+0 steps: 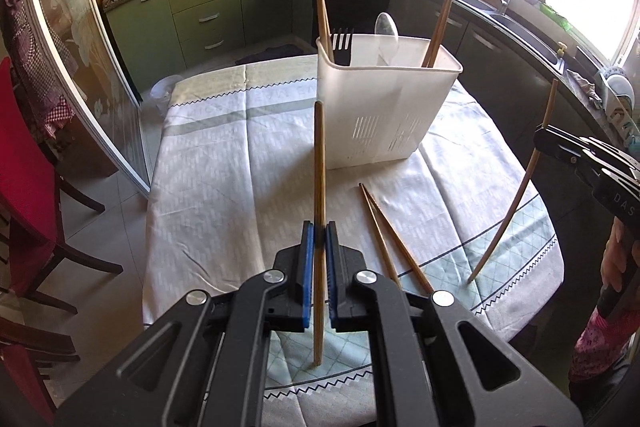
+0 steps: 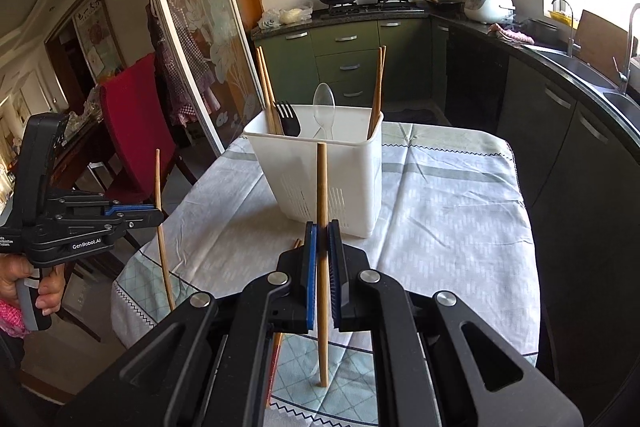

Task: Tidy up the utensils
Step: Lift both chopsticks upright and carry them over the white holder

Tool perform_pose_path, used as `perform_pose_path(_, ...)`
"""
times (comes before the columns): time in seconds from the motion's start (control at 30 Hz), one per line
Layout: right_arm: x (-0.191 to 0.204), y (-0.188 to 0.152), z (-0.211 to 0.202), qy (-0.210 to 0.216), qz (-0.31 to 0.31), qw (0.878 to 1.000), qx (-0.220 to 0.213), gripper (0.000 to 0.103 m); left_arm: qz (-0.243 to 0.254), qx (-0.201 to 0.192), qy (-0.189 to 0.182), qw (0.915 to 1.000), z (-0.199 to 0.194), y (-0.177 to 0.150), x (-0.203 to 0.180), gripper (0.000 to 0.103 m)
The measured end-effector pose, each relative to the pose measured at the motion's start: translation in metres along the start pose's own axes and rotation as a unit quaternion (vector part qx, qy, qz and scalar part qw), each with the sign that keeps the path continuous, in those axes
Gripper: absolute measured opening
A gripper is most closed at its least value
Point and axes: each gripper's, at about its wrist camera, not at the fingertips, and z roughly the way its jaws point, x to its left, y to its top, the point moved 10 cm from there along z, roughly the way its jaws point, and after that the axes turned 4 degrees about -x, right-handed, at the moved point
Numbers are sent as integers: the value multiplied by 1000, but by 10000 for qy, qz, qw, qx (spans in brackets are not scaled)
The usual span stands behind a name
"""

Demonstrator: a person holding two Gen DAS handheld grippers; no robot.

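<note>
A white utensil holder (image 1: 384, 107) (image 2: 320, 171) stands on the table, holding chopsticks, a black fork (image 1: 342, 45) (image 2: 289, 119) and a clear spoon (image 1: 386, 27) (image 2: 323, 109). My left gripper (image 1: 319, 231) is shut on a wooden chopstick (image 1: 319, 167), held upright in front of the holder; it shows at the left in the right wrist view (image 2: 160, 217). My right gripper (image 2: 322, 231) is shut on another upright chopstick (image 2: 322, 187), also visible at the right in the left wrist view (image 1: 540, 139). Two loose chopsticks (image 1: 384, 231) lie on the tablecloth between the grippers.
The table (image 1: 224, 163) carries a pale patterned cloth. Red chairs (image 1: 24, 163) (image 2: 132, 123) stand to the left by a glass sliding door (image 2: 192, 27). Green kitchen cabinets and a dark counter with a sink (image 1: 516, 23) curve behind and to the right.
</note>
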Motion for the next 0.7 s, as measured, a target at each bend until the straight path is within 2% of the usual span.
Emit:
perform_pose_path(0.4, 6, 0, -15, 52, -14, 9999, -95, 6, 166, -164, -102, 9997, -14, 10, -16, 6)
perform_pose_path(0.7, 10, 16, -25, 109, -66, 9996, -254, 7, 262, -333, -150, 9990, -24, 26, -24, 6)
